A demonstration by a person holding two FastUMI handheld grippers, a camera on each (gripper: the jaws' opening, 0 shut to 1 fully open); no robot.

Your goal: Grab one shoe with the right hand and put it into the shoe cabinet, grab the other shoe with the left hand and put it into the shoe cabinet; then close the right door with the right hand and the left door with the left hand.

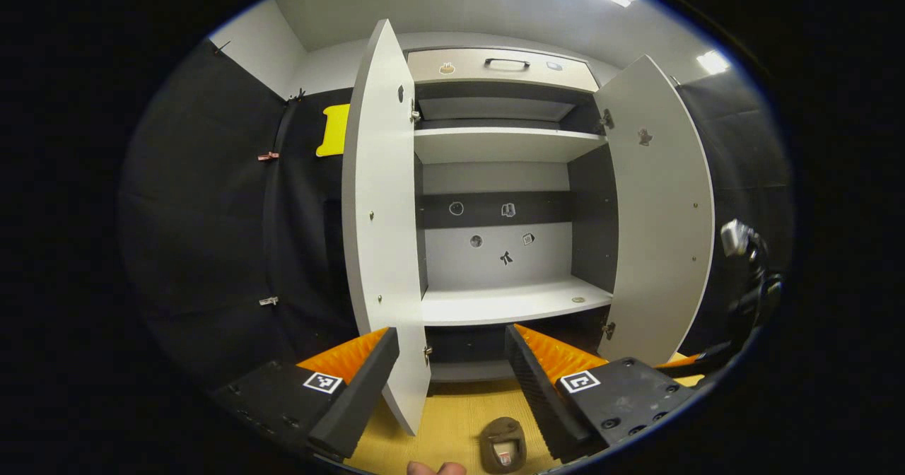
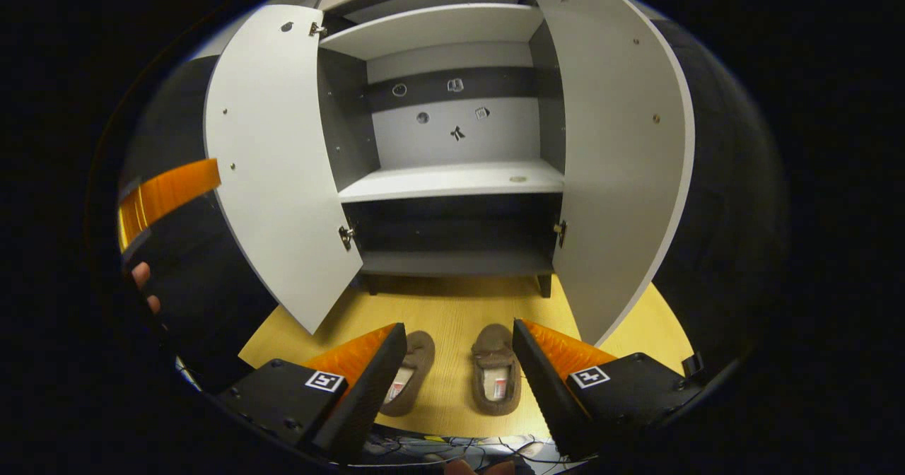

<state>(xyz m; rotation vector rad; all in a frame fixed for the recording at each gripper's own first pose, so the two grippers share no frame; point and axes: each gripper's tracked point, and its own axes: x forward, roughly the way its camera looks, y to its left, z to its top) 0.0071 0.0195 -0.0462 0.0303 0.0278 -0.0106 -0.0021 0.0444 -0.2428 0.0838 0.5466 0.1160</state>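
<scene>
in the left gripper view, the left gripper (image 1: 452,362) hangs in front of the shoe cabinet (image 1: 495,178) with its fingers spread wide and nothing between them. both doors stand open, the left door (image 1: 382,235) swung out close to the camera and the right door (image 1: 657,213) angled outward. the white shelf (image 1: 509,302) inside is bare. on the yellow floor (image 1: 452,411) below, one brown slipper (image 1: 503,444) lies near the bottom edge.

in the right gripper view, the right gripper (image 2: 459,362) is also spread and holds nothing. a pair of brown slippers sits on the floor before the cabinet, the left slipper (image 2: 409,383) just beside one finger, the right slipper (image 2: 496,378) between the fingers but untouched. the other gripper (image 2: 166,196) shows at the far left, a hand (image 2: 145,284) beneath it.
</scene>
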